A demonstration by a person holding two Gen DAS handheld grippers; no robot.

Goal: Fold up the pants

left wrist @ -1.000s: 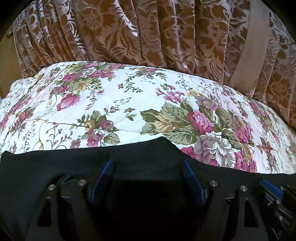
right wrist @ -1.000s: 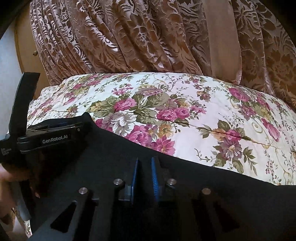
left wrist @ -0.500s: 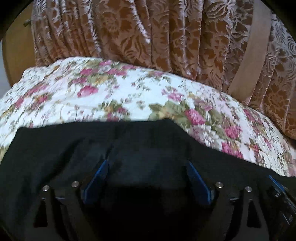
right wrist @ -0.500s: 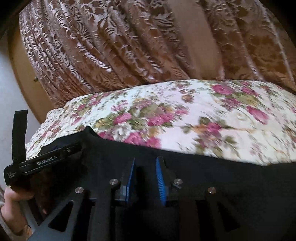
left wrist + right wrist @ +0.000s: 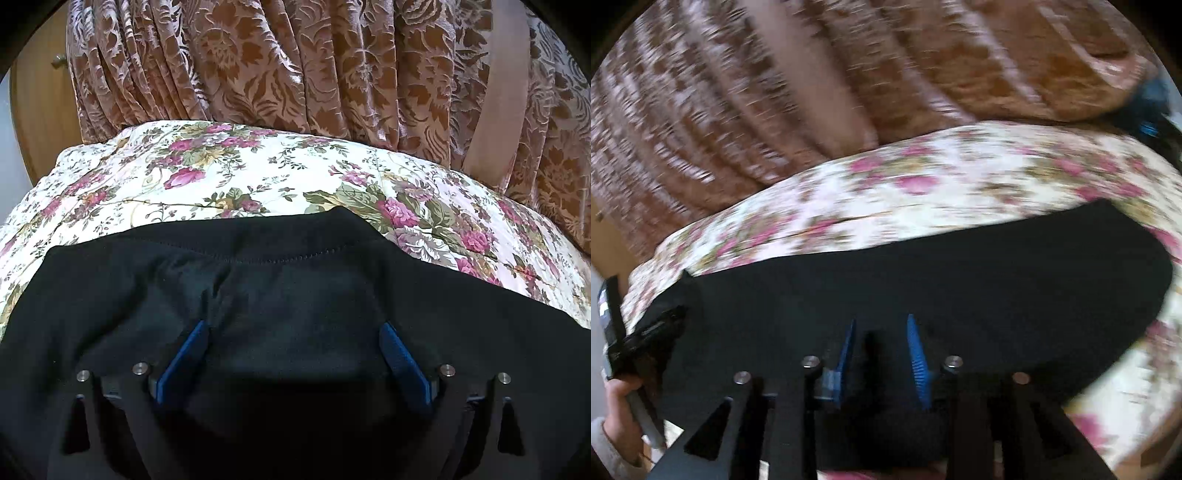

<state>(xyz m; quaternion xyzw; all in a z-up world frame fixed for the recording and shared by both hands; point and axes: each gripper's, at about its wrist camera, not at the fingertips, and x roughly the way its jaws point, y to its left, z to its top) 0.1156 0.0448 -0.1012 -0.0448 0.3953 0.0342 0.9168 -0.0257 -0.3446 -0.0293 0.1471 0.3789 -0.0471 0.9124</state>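
Black pants (image 5: 295, 295), matte and dark, spread flat across the bed (image 5: 258, 173). Stitched hem line running along the far edge, with one corner rising to a small peak. Mild creases near the middle. In the blurred right wrist view, a broad dark sheet with a rounded right end.

Bed under a floral quilt (image 5: 258, 177), black pants (image 5: 295, 288) spread flat directly on top of it.
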